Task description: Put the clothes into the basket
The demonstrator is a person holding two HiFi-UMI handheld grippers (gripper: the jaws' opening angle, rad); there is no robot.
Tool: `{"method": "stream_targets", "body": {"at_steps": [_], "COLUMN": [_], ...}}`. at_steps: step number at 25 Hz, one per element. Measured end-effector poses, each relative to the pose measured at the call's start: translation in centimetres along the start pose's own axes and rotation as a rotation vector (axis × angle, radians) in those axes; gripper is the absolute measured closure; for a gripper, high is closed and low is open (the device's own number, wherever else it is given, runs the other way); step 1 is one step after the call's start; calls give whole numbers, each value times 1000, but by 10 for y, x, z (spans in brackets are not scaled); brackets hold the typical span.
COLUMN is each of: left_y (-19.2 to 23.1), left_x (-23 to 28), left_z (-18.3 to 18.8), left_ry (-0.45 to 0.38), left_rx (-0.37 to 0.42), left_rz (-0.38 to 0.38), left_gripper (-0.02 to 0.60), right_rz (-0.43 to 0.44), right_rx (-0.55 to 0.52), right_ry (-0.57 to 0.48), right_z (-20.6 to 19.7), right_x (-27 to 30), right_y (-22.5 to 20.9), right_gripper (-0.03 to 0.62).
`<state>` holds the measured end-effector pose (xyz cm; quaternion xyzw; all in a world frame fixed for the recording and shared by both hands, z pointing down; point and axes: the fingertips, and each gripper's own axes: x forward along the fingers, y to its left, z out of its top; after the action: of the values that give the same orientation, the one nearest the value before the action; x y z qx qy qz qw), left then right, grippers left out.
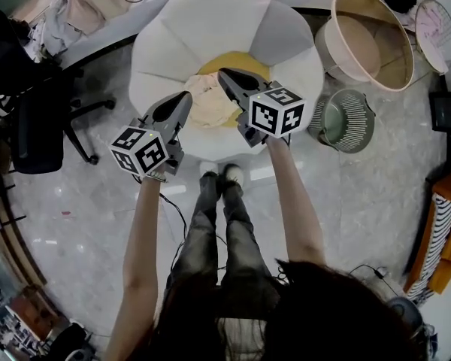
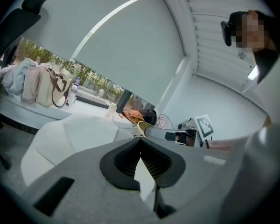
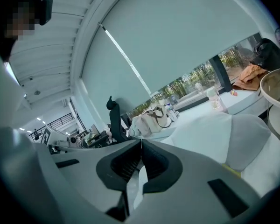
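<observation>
While the person stands with both bare forearms stretched out ahead, the left hand-held gripper (image 1: 182,98) and the right hand-held gripper (image 1: 224,75) point forward and slightly down over a white and grey flower-shaped floor cushion (image 1: 180,40) with a yellow centre. The left forearm (image 1: 144,232) runs almost straight up the head view; the right forearm (image 1: 293,201) leans a little inward, and its gripper reaches further over the cushion. In the left gripper view the left hand-held gripper (image 2: 141,139) has its jaws closed tip to tip with nothing between them. The right hand-held gripper (image 3: 141,143) is likewise closed and empty in its own view. A crumpled pale peach garment (image 1: 209,102) lies on the cushion's centre, between the two gripper tips and just below them. The large round beige basket (image 1: 376,47) stands on the grey floor to the right of the cushion, apart from the garment, and nothing shows inside it. The person's white shoes (image 1: 222,173) stand at the cushion's near edge.
</observation>
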<state>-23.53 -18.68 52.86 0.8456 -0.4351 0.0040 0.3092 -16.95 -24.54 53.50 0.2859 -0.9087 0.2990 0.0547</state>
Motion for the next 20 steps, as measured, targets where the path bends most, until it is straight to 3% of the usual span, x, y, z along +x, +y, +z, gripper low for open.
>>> {"method": "stream_targets", "body": {"at_steps": [10, 20], "left_y": [56, 86], "left_x": [21, 25], "left_z": [-47, -81], "left_ry": [96, 139], "left_rx": [-17, -56], "left_rz": [26, 41], "left_gripper": [571, 571], "right_rz": [-47, -59], "right_rx": [53, 99], "right_ry": [86, 157], "right_z": [-52, -96], "right_x": [28, 46], "right_y": [-51, -69], "right_gripper": [585, 583]}}
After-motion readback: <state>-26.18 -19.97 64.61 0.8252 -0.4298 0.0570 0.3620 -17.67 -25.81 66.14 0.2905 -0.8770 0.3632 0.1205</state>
